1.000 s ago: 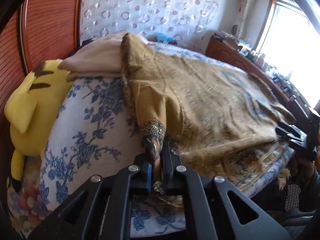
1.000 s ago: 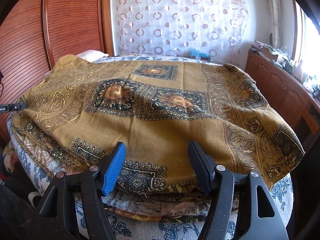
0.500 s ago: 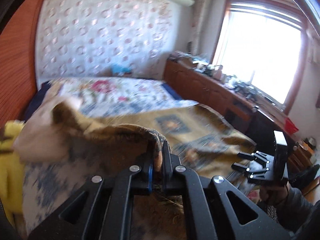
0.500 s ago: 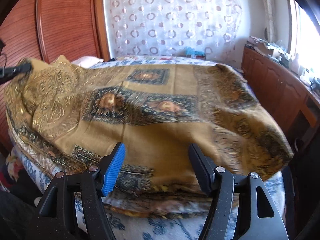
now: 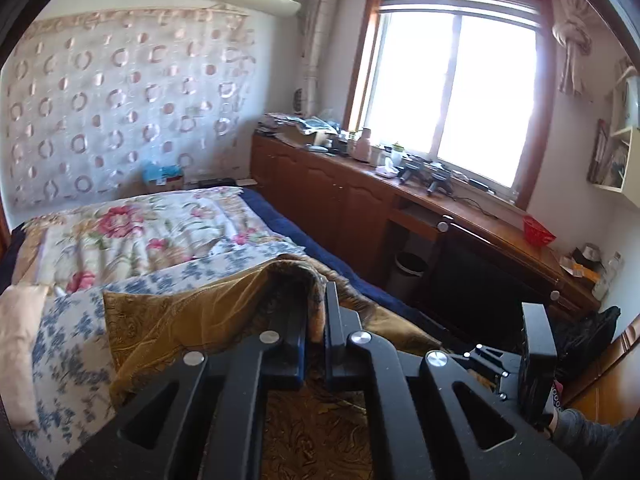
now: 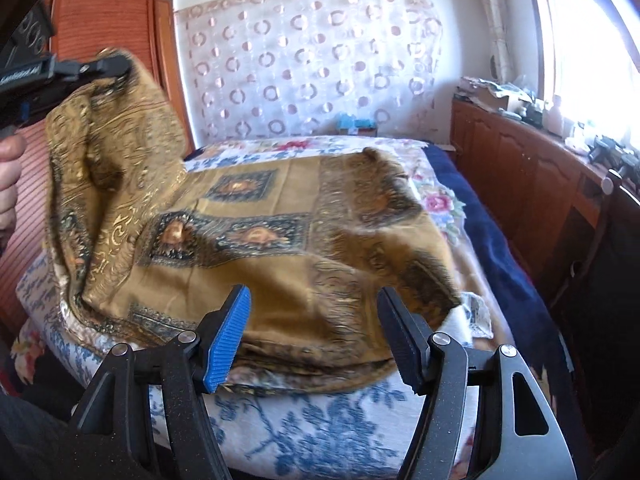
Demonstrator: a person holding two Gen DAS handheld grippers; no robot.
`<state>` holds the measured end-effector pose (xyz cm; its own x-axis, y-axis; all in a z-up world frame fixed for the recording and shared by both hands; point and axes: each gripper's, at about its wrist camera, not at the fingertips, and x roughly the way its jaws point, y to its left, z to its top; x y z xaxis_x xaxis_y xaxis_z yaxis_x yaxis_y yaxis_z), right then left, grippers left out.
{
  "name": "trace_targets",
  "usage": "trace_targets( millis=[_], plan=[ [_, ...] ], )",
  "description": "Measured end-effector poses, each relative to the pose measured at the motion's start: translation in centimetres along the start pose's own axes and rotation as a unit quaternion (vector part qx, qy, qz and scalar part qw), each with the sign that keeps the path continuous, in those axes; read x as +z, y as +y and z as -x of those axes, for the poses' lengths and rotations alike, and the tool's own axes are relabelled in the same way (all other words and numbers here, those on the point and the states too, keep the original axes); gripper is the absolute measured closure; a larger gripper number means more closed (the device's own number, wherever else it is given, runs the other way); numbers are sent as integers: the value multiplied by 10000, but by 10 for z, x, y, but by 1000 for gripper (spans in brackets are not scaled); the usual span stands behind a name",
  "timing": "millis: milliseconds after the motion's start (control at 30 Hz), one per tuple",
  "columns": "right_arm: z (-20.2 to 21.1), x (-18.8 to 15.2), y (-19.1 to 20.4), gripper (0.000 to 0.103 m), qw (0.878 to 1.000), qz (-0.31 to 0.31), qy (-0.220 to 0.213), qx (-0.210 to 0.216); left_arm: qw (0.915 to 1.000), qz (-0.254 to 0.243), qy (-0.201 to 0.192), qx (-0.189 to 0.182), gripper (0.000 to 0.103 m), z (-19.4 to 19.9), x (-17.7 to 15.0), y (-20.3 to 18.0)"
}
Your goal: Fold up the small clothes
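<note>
wardrobe (image 6: pixel 104 12) close left, cabinets (image 6: pixel 520 168) right, bed (image 6: pixel 320 412) between

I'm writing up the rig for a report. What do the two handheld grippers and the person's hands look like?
Both grippers are matte black plastic with angular cut-out arms and round silver bolt heads. The right gripper has one ribbed blue pad and one ribbed black pad. The left gripper shows blue trim on its left finger; seen from the right wrist, its body carries white lettering, too blurred to read. The left hand is bare.
</note>
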<state>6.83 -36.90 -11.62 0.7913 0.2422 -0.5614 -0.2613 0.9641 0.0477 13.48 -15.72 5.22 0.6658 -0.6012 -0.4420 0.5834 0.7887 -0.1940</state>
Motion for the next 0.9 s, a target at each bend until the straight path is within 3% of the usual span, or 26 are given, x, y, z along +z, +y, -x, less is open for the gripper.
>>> trace_targets(
  millis=[233, 367, 400, 467, 500, 900],
  plan=[
    [16, 3, -21, 36, 9996, -165, -224, -70, 9987, -441, 155, -211, 101, -38, 27, -50],
    [24, 8, -28, 36, 9991, -230, -344, -126, 9943, -740, 707, -282, 97, -67, 26, -67],
    [27, 10, -30, 36, 9989, -243, -372, -137, 9942, -726, 743, -277, 95, -68, 24, -66],
    [29, 12, -33, 36, 9988, -221, -406, -184, 9941, -750, 754, -222, 67, -68, 19, -65],
    [29, 13, -34, 36, 9987, -206, -408, -223, 9940, -761, 760, -208, 63, -67, 16, -66],
    [16, 27, -32, 36, 9986, -91, -316, -421, 9955, -466, 738, 366, 60, -22, -26, -14]
  ],
)
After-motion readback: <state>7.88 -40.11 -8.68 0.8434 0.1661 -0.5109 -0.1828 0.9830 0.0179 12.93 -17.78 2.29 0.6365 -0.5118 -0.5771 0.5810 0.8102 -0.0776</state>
